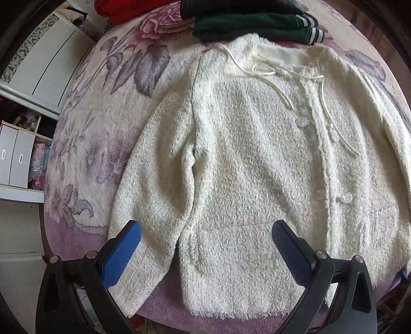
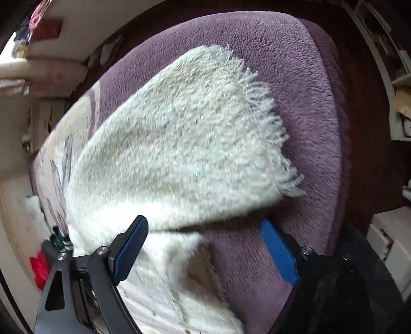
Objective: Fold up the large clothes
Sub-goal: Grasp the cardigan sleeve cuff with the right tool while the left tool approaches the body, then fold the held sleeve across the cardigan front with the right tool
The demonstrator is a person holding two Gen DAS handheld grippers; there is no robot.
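Left gripper (image 1: 205,246) is hovering low over the hem, jaws spread wide and pinching nothing, blue pads either side of the fabric below. The cream fuzzy cardigan (image 1: 246,164) is lying front-up on the floral blanket (image 1: 108,108), its long axis running from the hem at six o'clock to the collar at twelve, one sleeve (image 1: 149,179) trailing down toward seven o'clock. Clear buttons are lining the placket, and a ribbon bow (image 1: 267,70) is sitting at the neck. Beyond the collar, a dark green garment (image 1: 246,25) and a red one (image 1: 123,10) are getting cut off by the frame at twelve. Over on the right gripper (image 2: 204,246), jaws are spread too, a blurred fringed cuff (image 2: 195,133) pointing toward two o'clock over the purple blanket edge (image 2: 308,128); whether the pads are touching the fabric, I can't tell.
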